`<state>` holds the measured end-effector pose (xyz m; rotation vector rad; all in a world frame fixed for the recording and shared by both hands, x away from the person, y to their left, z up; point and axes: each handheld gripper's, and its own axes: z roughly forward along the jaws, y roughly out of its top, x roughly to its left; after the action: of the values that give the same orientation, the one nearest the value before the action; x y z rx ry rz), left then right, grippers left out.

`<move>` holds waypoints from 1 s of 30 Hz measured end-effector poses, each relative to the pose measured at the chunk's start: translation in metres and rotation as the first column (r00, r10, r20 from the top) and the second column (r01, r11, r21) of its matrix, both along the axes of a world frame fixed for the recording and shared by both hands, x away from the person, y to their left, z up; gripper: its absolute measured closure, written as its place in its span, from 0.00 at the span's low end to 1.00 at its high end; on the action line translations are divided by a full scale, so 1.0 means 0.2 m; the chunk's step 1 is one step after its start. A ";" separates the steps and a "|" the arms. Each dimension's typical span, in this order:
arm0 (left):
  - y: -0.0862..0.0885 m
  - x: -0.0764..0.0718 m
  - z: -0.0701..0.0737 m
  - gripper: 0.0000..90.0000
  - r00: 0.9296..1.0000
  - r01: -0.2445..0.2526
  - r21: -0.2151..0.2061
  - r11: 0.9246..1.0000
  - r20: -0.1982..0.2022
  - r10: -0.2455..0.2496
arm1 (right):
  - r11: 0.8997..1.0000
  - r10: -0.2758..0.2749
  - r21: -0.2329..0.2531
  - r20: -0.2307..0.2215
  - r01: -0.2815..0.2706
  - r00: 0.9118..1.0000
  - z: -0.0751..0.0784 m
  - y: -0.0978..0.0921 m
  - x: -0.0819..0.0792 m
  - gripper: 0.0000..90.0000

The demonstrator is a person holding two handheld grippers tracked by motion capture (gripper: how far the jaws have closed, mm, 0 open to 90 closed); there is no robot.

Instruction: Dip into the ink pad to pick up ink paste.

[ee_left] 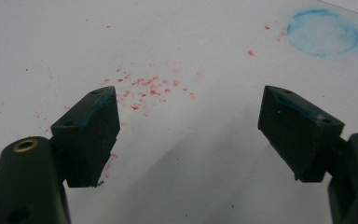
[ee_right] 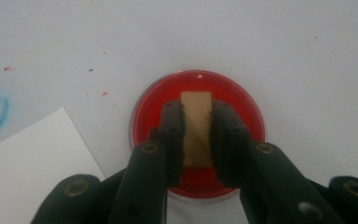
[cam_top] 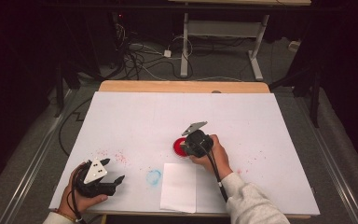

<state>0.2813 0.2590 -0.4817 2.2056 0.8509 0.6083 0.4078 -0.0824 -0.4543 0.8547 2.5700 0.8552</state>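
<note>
Two black jaws of my right gripper [ee_right: 197, 135] clamp a tan rectangular block [ee_right: 196, 126] above the round red-filled dish [ee_right: 247, 116]. My left gripper [ee_left: 189, 135] rests low near the table's front edge, jaws spread wide on nothing.

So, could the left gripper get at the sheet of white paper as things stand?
Probably yes: the left gripper is open and holds nothing, and only bare table surface with a blue ring stain lies between it and the white paper.

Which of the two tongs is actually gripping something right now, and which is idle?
The right tongs are closed on a tan block over the red dish. The left tongs are open with nothing between them, over red specks on the table.
</note>
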 end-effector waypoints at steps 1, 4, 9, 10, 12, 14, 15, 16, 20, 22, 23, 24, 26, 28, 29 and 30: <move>0.00 0.00 0.00 0.22 1.000 -0.001 0.000 1.000 -0.001 0.001 | 1.000 0.003 -0.001 0.003 -0.003 1.000 0.00 0.00 0.00 0.85; 0.00 0.00 0.00 0.23 1.000 -0.004 0.001 1.000 -0.004 0.004 | 1.000 -0.002 0.021 0.005 0.002 1.000 -0.01 -0.01 -0.01 0.85; 0.00 0.00 0.00 0.23 1.000 -0.007 0.002 1.000 -0.002 0.007 | 0.999 0.002 0.038 0.011 -0.002 1.000 -0.02 -0.03 -0.01 0.84; 0.00 0.00 0.00 0.23 1.000 -0.007 0.001 1.000 -0.002 0.007 | 0.999 0.007 0.046 0.011 -0.008 1.000 -0.02 -0.03 -0.01 0.84; 0.01 0.00 0.00 0.23 1.000 -0.009 0.000 1.000 -0.003 0.009 | 0.998 0.007 0.062 0.001 -0.007 1.000 -0.02 -0.04 0.00 0.84; 0.01 0.00 -0.01 0.23 1.000 -0.007 0.005 1.000 -0.002 0.007 | 0.998 0.007 0.064 0.012 -0.007 1.000 -0.02 -0.04 -0.01 0.84; 0.01 0.00 -0.01 0.23 1.000 -0.009 0.005 1.000 -0.003 0.009 | 0.998 0.004 0.055 0.019 -0.005 1.000 -0.02 -0.04 -0.02 0.84; 0.00 0.00 -0.01 0.23 1.000 -0.009 0.006 1.000 -0.003 0.009 | 0.999 0.004 0.043 0.030 -0.005 1.000 -0.02 -0.03 -0.02 0.84; 0.00 0.00 -0.01 0.23 1.000 -0.010 0.005 1.000 -0.004 0.010 | 0.999 0.002 0.051 0.028 -0.003 1.000 -0.02 -0.04 -0.02 0.84; 0.00 0.01 -0.01 0.23 1.000 -0.011 0.007 1.000 -0.005 0.011 | 0.999 -0.001 0.054 0.029 0.000 1.000 -0.02 -0.04 -0.02 0.84; 0.00 0.01 -0.01 0.23 1.000 -0.010 0.006 1.000 -0.009 0.011 | 0.999 0.001 0.051 0.032 -0.003 0.999 -0.02 -0.04 -0.02 0.84; 0.00 0.01 -0.02 0.23 1.000 -0.011 0.008 1.000 -0.011 0.011 | 0.999 -0.002 0.049 0.033 0.000 0.999 -0.02 -0.04 -0.03 0.84; 0.00 0.01 -0.02 0.23 1.000 -0.008 0.013 1.000 -0.013 0.009 | 0.998 0.002 0.056 0.032 -0.004 0.999 -0.01 -0.04 -0.02 0.84; 0.00 0.02 -0.02 0.23 1.000 -0.011 0.009 1.000 -0.016 0.011 | 0.998 -0.004 0.064 0.031 0.002 1.000 0.00 -0.05 -0.02 0.84; 0.00 0.02 -0.02 0.23 1.000 -0.012 0.004 1.000 -0.017 0.012 | 0.998 -0.004 0.067 0.034 0.002 0.999 0.00 -0.06 -0.02 0.84; 0.00 0.02 -0.02 0.23 1.000 -0.013 0.002 1.000 -0.017 0.013 | 0.997 -0.005 0.073 0.032 0.003 0.999 0.01 -0.06 -0.02 0.84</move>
<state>0.2855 0.2595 -0.4862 2.2120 0.8743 0.5975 0.4030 -0.0947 -0.4532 0.8597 2.5223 0.9591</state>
